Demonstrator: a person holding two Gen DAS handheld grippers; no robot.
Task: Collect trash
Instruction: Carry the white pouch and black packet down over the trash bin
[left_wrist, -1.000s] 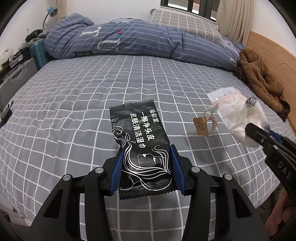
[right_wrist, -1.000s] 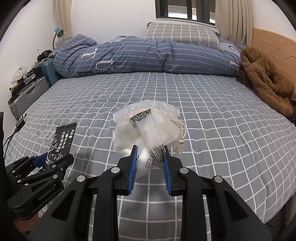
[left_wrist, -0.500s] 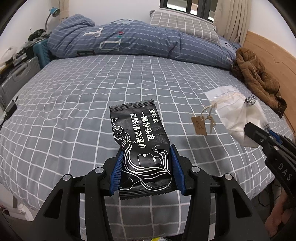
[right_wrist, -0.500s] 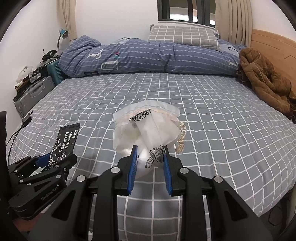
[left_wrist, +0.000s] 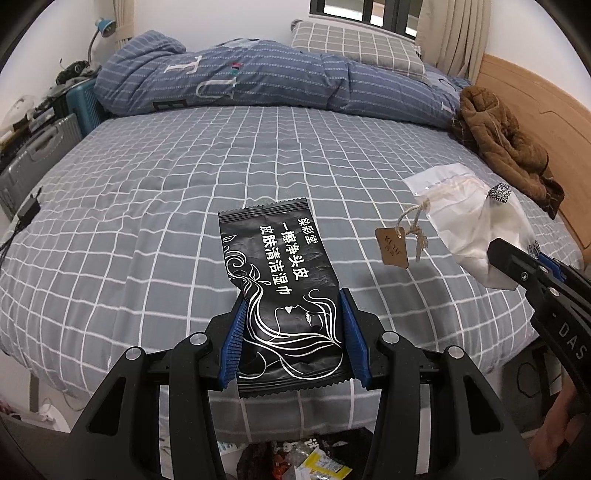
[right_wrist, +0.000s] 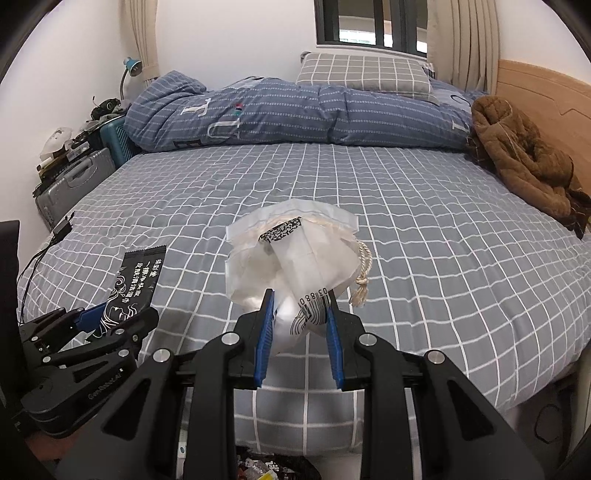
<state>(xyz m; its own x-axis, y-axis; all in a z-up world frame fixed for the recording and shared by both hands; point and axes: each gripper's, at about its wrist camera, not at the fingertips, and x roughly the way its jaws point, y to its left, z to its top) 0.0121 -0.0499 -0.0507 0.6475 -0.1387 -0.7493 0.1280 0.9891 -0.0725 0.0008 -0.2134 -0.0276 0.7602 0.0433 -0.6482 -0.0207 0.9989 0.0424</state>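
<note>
My left gripper (left_wrist: 291, 332) is shut on a black wet-wipe packet (left_wrist: 280, 280) with white Chinese lettering and holds it above the near edge of the bed. The packet also shows in the right wrist view (right_wrist: 135, 286). My right gripper (right_wrist: 297, 325) is shut on a crumpled clear plastic bag (right_wrist: 295, 254) with a barcode, a string and a brown paper tag (left_wrist: 392, 246). The bag also shows at the right of the left wrist view (left_wrist: 469, 221). A bin of trash (left_wrist: 295, 459) lies below both grippers at the bottom edge.
The bed has a grey checked sheet (right_wrist: 424, 229). A rolled blue duvet (right_wrist: 280, 110) and a pillow (right_wrist: 364, 72) lie at its head. A brown jacket (right_wrist: 524, 162) lies at the right by the wooden headboard. Suitcases (right_wrist: 70, 184) stand at the left.
Both grippers have drawn back from the bed with their items still held. The bed's near edge and the trash below have come into view.
</note>
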